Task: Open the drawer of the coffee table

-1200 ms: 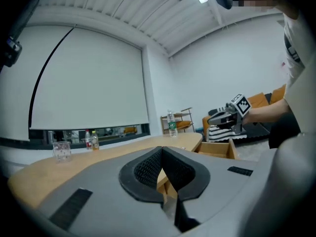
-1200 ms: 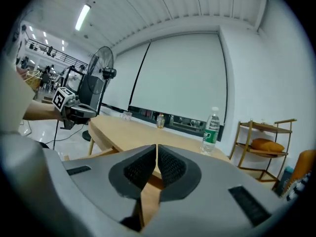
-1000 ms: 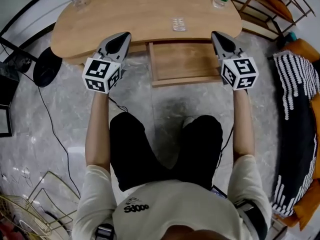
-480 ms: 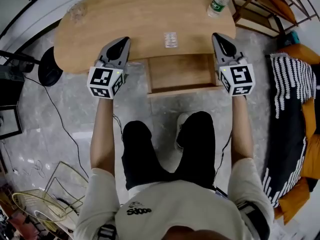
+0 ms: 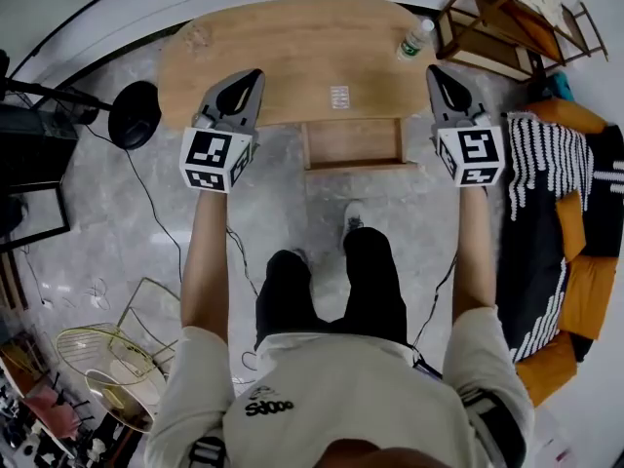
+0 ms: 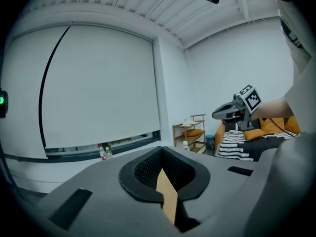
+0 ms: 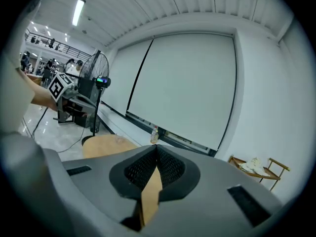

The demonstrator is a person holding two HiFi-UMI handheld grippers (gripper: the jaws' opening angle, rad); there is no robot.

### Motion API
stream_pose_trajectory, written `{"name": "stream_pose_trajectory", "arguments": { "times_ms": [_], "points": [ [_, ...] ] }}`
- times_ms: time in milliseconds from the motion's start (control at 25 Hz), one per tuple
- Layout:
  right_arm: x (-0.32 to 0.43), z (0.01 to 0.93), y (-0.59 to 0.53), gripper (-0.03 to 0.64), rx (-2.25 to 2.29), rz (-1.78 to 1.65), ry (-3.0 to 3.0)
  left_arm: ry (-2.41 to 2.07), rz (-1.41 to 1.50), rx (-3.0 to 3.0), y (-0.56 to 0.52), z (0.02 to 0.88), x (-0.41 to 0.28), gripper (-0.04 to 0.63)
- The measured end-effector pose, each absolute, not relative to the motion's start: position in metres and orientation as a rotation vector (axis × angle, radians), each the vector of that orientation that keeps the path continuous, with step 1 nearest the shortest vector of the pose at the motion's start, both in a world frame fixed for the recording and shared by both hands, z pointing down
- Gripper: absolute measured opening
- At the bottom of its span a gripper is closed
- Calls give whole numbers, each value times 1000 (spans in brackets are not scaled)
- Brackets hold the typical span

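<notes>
The wooden coffee table point(image 5: 283, 52) lies far below in the head view, and its drawer point(image 5: 353, 142) stands pulled out from the front edge, showing a bare wooden inside. My left gripper point(image 5: 255, 74) is held high over the table's left part, my right gripper point(image 5: 432, 69) over its right end. Neither touches the table or drawer. Both are shut with nothing between the jaws. In the left gripper view the left gripper point(image 6: 160, 154) faces a white wall, with the right gripper point(image 6: 232, 111) off to the side. In the right gripper view the right gripper point(image 7: 157, 152) faces a projection screen.
A water bottle point(image 5: 413, 39) and a small clear item point(image 5: 339, 97) sit on the tabletop. A wooden rack point(image 5: 497, 18) stands at the back right, an orange sofa with a striped blanket point(image 5: 556, 193) on the right, a fan base point(image 5: 135, 115) and cables on the left, wire baskets point(image 5: 107, 359) near the person's left.
Both grippers and the head camera have risen well above the table, which now looks smaller and farther away. The drawer stays open. Both jaws stayed shut.
</notes>
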State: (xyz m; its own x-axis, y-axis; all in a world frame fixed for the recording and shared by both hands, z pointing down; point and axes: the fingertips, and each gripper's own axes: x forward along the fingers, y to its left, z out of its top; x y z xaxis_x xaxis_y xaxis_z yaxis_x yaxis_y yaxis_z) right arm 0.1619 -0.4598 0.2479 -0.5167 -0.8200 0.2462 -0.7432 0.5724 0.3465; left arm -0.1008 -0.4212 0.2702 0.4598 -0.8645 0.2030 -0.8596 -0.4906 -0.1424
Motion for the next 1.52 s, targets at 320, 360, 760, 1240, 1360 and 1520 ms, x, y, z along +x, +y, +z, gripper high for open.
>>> {"name": "stream_pose_trajectory", "arguments": {
  "times_ms": [320, 360, 760, 1240, 1360, 1520],
  "points": [
    [131, 106, -392, 6, 1217, -337, -2461, 1649, -299, -2622, -343, 133, -138, 18],
    [128, 91, -382, 6, 1216, -347, -2461, 1656, -291, -2615, -331, 120, -143, 18],
    [95, -13, -274, 6, 1276, -386, -2522, 1653, -173, -2531, -231, 17, -175, 18],
    [74, -59, -175, 6, 1321, -485, -2511, 1565, -164, -2429, -149, -54, -183, 18],
    [72, -74, -157, 6, 1348, -529, -2503, 1540, -159, -2428, -133, -66, -183, 18],
    [73, -84, -136, 6, 1350, -573, -2496, 1514, -129, -2433, -115, -76, -173, 18]
  ]
}}
